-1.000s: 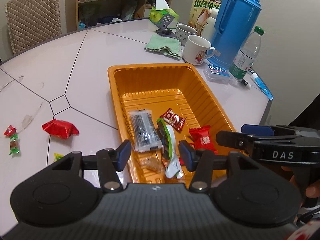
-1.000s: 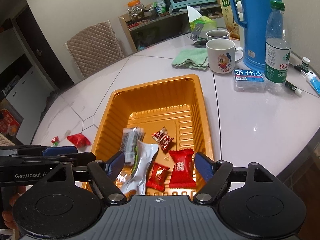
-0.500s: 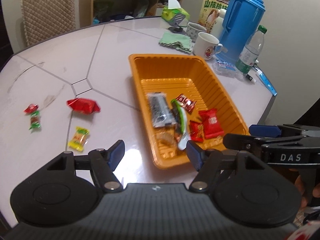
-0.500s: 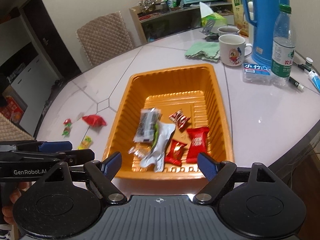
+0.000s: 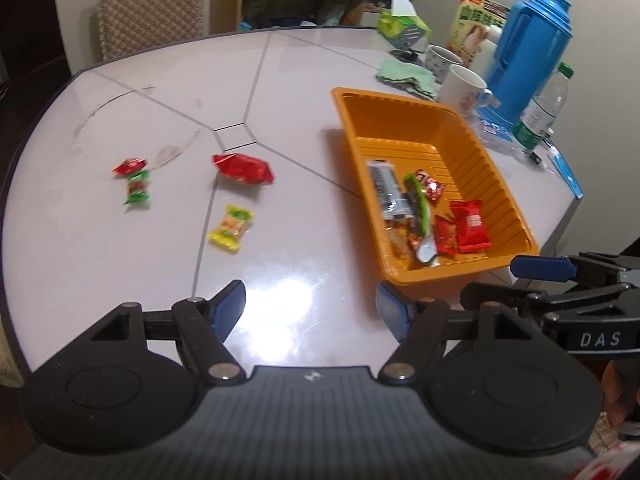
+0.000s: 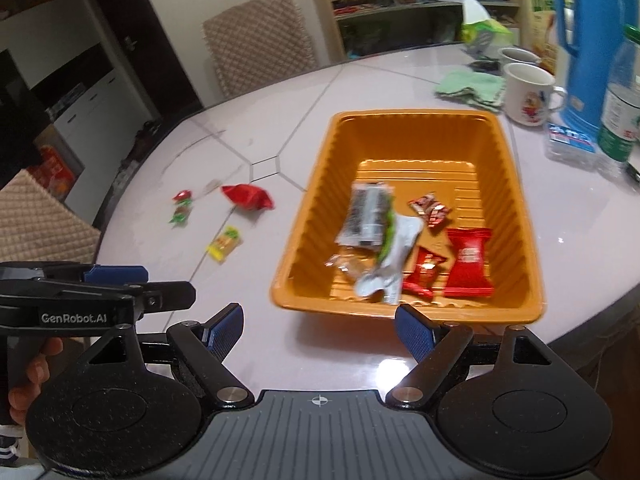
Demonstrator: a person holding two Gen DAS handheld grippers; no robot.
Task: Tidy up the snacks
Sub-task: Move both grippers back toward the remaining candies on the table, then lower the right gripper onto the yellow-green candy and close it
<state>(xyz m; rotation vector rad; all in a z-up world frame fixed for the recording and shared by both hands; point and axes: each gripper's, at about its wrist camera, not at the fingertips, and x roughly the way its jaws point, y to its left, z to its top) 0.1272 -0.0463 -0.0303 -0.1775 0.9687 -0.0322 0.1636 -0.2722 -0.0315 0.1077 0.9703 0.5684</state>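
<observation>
From where I stand the job looks a bit past halfway: the orange plastic tray (image 6: 516,184) on the pale round table (image 5: 120,240) already holds a small heap of wrapped snacks at its near end, among them a dark striped bar in clear wrap (image 6: 366,214), a long white and green wrapper (image 6: 394,264) lying partly over it, a small red and white candy (image 6: 429,208) further in, a flat red packet (image 6: 469,264) against the right side, a smaller red sachet (image 6: 424,274) beside it, and a clear-wrapped piece (image 6: 347,265) near the left wall. Four snacks are still loose on the table to the tray's left, well apart from it: a crumpled red packet (image 5: 243,169) nearest the tray, a yellow candy (image 5: 231,227) just in front of that, and further left a little red candy (image 5: 129,166) touching or nearly touching a green and red one (image 5: 137,192). The left gripper (image 5: 310,312) hangs above bare tabletop short of the yellow candy, its blue-padded fingers spread wide with nothing between them. The right gripper (image 6: 318,328) sits just before the tray's near rim, equally wide apart and empty. I'd judge the loose four are what remains, and the yellow candy or the red packet is the likeliest next pick for the left side.
</observation>
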